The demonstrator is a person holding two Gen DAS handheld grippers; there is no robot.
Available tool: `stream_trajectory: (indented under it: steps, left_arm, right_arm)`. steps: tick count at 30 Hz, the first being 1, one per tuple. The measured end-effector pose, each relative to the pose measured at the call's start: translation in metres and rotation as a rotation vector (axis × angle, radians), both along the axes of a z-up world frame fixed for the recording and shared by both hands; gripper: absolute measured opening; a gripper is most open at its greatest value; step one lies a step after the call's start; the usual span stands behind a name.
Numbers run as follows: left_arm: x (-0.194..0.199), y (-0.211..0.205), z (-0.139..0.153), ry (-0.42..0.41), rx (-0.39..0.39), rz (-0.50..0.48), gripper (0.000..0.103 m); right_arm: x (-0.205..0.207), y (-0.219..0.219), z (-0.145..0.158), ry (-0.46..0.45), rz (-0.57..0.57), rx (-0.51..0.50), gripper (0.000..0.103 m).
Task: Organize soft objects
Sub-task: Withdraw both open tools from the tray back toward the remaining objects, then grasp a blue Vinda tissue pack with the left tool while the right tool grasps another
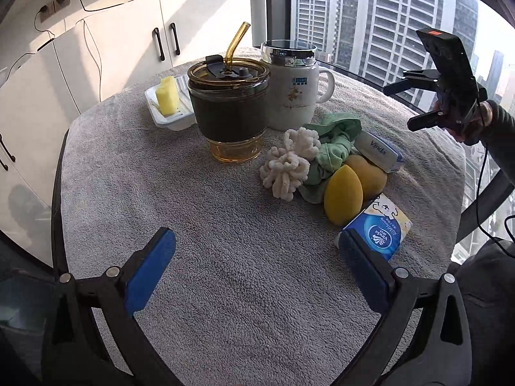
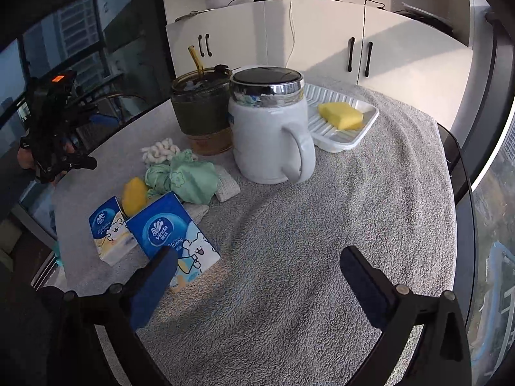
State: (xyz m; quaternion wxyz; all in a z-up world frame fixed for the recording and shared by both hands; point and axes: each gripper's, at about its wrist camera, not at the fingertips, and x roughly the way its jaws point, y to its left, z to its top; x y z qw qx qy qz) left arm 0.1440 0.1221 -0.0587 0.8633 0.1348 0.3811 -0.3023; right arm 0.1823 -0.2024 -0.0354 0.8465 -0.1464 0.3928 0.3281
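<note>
The left gripper (image 1: 257, 276) is hovering spread and empty over the grey towel (image 1: 193, 225); the soft pile, white scrunchie (image 1: 289, 164), green cloth (image 1: 334, 148), possibly two yellow sponges (image 1: 342, 199), is lying right of centre; the right gripper (image 2: 257, 286) is gaping too.

The surface (image 1: 209, 273) has a fuzzy grey cover. The white tray (image 2: 338, 141) has ridges and holds a yellow sponge (image 2: 341, 115). The white mug (image 2: 270, 141) has a shiny silver and black lid. The glass cup (image 1: 230, 109) is amber with a dark green band and an amber straw (image 1: 235, 45). The knobbly scrunchie (image 1: 289, 167) is cream. The cloth (image 2: 190, 177) is pale green with a flower print. Two egg-shaped sponges (image 1: 342, 194) are yellow. The tissue packs (image 2: 173, 241) are blue and cream with white cartoon bears. The tongs (image 1: 257, 273) are black with blue pads (image 1: 151, 270).
</note>
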Motion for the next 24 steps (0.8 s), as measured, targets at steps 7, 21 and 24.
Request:
stream_trajectory:
  steps: [7,21,24]
  left_arm:
    - [-0.06,-0.057,-0.013,-0.02,0.074,-0.184,0.103]
    - [-0.033,-0.094,-0.03,0.018,0.062,-0.241,0.103]
    - [-0.022,-0.098,-0.034,0.033,0.067,-0.234,0.103]
  right_arm:
    - [-0.039,0.053,-0.015,-0.03,0.136,-0.034,0.103]
    - [-0.018,0.066,-0.037,0.003,0.145,-0.044,0.103]
    - [-0.013,0.067,-0.04,0.017,0.152,-0.041,0.098]
